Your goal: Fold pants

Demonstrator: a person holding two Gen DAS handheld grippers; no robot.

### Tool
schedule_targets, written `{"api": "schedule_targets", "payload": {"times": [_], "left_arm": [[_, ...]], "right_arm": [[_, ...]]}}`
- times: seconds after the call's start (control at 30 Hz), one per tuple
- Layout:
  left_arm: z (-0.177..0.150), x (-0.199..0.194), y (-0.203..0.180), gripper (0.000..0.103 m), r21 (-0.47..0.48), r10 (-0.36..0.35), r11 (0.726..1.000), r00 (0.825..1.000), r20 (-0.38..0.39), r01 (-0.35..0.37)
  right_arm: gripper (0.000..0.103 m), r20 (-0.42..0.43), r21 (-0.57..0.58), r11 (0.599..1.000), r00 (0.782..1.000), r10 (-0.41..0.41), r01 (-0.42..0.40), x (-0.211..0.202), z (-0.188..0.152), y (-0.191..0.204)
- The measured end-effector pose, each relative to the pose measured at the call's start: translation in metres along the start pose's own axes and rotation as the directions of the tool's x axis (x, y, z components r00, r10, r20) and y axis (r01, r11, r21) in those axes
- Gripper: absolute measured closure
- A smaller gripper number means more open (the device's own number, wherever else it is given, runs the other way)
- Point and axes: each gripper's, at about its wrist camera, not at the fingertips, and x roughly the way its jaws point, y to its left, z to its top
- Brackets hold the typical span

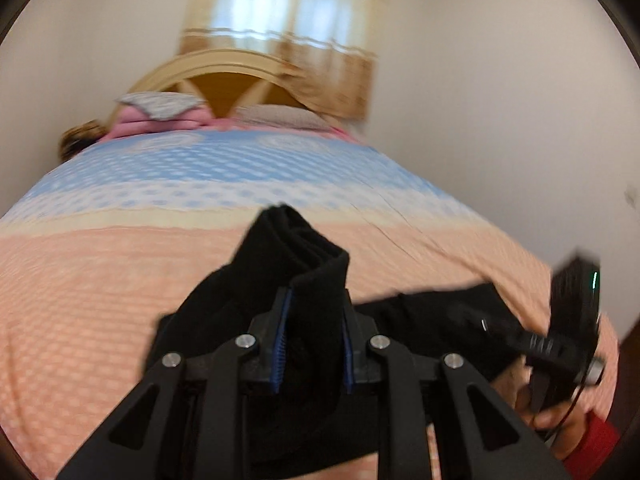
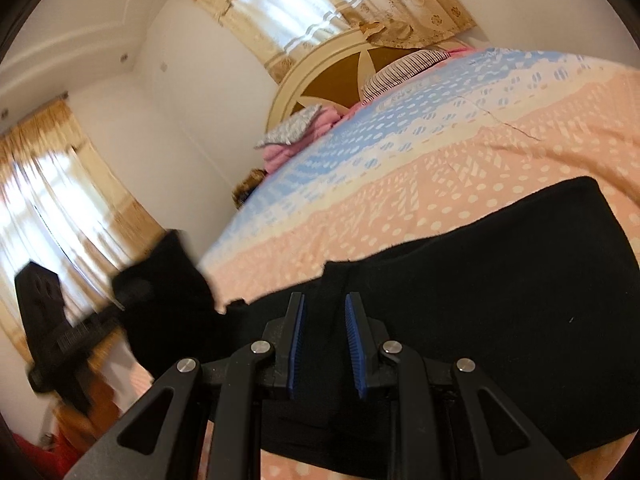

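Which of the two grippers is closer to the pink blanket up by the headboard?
Left, as far as I can judge. The pink blanket lies ahead-left of the left gripper; the right gripper holds the pants over toward the bed's other side.

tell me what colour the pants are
Plain black pants, seen best in the right wrist view, lying on the peach dotted bedspread.
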Motion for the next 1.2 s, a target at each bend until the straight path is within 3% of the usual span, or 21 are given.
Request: {"api": "schedule_targets", "payload": {"times": [0.2,0.27,0.33,0.37,0.5,0.6,0.73,0.83,0.9,0.93,1.07,1.2], "left_arm": [[-0.044,0.039,-0.023,0.080,0.093,0.025,0.996,0.992,-0.120,-0.014],[-0.046,0.036,-0.024,0.080,0.119,0.032,0.993,0.995,-0.091,-0.021],[-0.048,0.030,-0.025,0.080,0.114,0.025,0.993,0.997,-0.077,-0.016],[-0.048,0.028,-0.024,0.080,0.097,0.014,0.995,0.997,-0.072,-0.007],[-0.054,0.023,-0.027,0.080,0.068,-0.004,0.998,0.999,-0.048,0.008],[-0.060,0.016,-0.027,0.080,0.056,-0.009,0.998,0.999,-0.034,0.011],[-0.064,0.014,-0.028,0.080,0.066,0.010,0.998,1.000,-0.020,-0.009],[-0.066,0.013,-0.030,0.080,0.074,0.024,0.997,1.000,-0.019,-0.022],[-0.068,0.012,-0.032,0.080,0.081,0.030,0.996,0.999,-0.017,-0.028],[-0.068,0.014,-0.033,0.080,0.081,0.028,0.996,0.999,-0.023,-0.026],[-0.069,0.013,-0.040,0.080,0.101,0.043,0.994,0.999,-0.019,-0.040],[-0.068,0.012,-0.046,0.080,0.115,0.046,0.992,0.999,-0.005,-0.045]], "right_arm": [[0.078,-0.013,0.035,0.996,0.996,0.088,-0.088,0.001,0.002,0.002],[0.055,-0.037,0.052,0.993,0.993,0.112,-0.110,0.004,0.002,0.004],[0.044,-0.040,0.062,0.988,0.989,0.142,-0.140,0.005,0.002,0.006],[0.044,-0.040,0.058,0.986,0.987,0.158,-0.155,0.004,0.003,0.009],[0.044,-0.081,0.055,0.977,0.974,0.211,-0.207,0.017,0.006,0.025],[0.044,-0.169,0.088,0.966,0.952,0.254,-0.242,0.048,0.009,0.036],[0.044,-0.306,0.062,0.974,0.925,0.226,-0.218,0.093,0.006,0.054],[0.044,-0.363,0.061,0.974,0.905,0.224,-0.217,0.111,0.004,0.064],[0.056,-0.380,0.034,0.980,0.904,0.195,-0.197,0.113,0.004,0.068],[0.069,-0.390,0.027,0.982,0.902,0.184,-0.188,0.114,0.004,0.067],[0.078,-0.387,0.022,0.985,0.907,0.165,-0.170,0.109,0.007,0.064],[0.080,-0.373,-0.016,0.985,0.915,0.154,-0.172,0.099,0.009,0.068]]}}
